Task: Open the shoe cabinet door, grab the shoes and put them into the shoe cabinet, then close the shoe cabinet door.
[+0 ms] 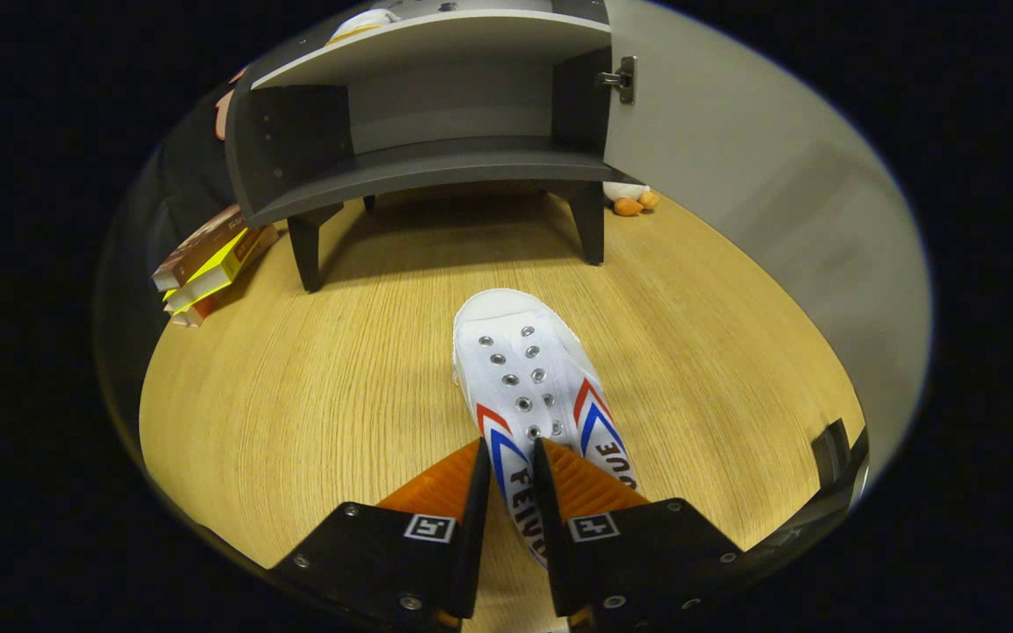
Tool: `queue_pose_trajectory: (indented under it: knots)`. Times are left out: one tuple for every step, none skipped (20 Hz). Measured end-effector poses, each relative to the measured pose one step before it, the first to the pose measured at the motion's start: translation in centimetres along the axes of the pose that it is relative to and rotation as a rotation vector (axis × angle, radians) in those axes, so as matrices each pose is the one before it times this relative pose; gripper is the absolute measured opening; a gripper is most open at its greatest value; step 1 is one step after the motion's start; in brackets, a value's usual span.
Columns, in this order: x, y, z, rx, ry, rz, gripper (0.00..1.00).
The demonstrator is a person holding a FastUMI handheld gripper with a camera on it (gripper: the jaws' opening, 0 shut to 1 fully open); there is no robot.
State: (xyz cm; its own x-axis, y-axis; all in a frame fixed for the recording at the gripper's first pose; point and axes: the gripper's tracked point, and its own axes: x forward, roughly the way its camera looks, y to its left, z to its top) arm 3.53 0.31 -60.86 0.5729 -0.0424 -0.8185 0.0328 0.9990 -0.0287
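Note:
A white canvas shoe (520, 369) with red and blue chevrons on its sides lies toe-first toward the cabinet, over the wooden floor (313, 413). My gripper (509, 453) is shut on the shoe's near side wall, and a strip of that wall shows in the narrow gap between the fingers. Whether the shoe rests on the floor or hangs just above it, I cannot tell. Beyond the shoe stands the dark grey shoe cabinet (436, 163) on short legs. Its door (735, 149) is swung wide open to the right on a metal hinge (621, 79), and its inner shelf is bare.
A stack of books (207, 264) leans by the cabinet's left leg. A small white and orange toy (634, 202) lies by the right leg, under the open door. A white object (366, 22) sits on the cabinet top.

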Motion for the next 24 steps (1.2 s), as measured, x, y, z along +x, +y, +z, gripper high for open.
queue_pose_trajectory:
  knots:
    - [-0.033, 0.048, 0.286, 0.00071, -0.00853, 0.01729, 0.25]
    - [0.109, 0.409, -0.148, 0.01653, 0.00960, 0.03352, 0.22]
    - [-0.066, 0.072, 0.242, 0.04332, -0.00256, 0.00604, 0.07]
    - [-0.179, 0.164, 0.335, 0.04188, 0.00353, 0.01482, 0.00]
    - [-0.065, 0.214, 0.632, 0.02472, -0.01395, 0.00886, 0.00]
    - [-0.571, -0.247, 1.065, -0.00966, -0.02346, -0.01155, 0.00]
    - [0.131, -0.165, 0.402, -0.01832, -0.01297, -0.00314, 0.00]
    - [-0.640, 0.170, 0.294, -0.00483, 0.00469, 0.01210, 0.00]
    - [-0.843, 0.223, 0.530, -0.00122, -0.00099, 0.00883, 0.00]
    - [-0.796, 0.008, 0.482, -0.00634, -0.00655, 0.00410, 0.00]
    - [-0.621, -0.032, 0.560, -0.01313, -0.01131, 0.00261, 0.00]
    - [-0.798, 0.090, 0.666, -0.01765, -0.01142, -0.00012, 0.00]
    - [-0.792, 0.254, 0.715, -0.01229, -0.00912, -0.00008, 0.00]
    - [-0.907, 0.383, 0.926, -0.00388, -0.00675, 0.00613, 0.00]
    - [-1.092, 0.386, 1.172, -0.00142, -0.01384, 0.00700, 0.00]
    - [-1.048, 0.046, 1.057, -0.00964, -0.01288, 0.00544, 0.00]
    - [-1.085, 0.457, 0.985, -0.01244, 0.00134, 0.00279, 0.00]
    - [-1.142, 0.407, 1.172, -0.00894, -0.00172, 0.00067, 0.00]
    - [-0.961, 0.756, 1.332, -0.00327, -0.00751, 0.00296, 0.00]
    - [-0.985, 0.475, 1.294, 0.00189, -0.00919, 0.00272, 0.00]
    - [-1.162, 0.597, 1.326, 0.00323, -0.01845, 0.00517, 0.00]
    - [-1.189, 0.623, 1.560, -0.00134, -0.02523, 0.00715, 0.00]
    - [-1.003, 0.760, 1.678, -0.00761, -0.02599, 0.00491, 0.00]
    - [-0.930, 0.623, 1.694, -0.01303, -0.02565, 0.00351, 0.00]
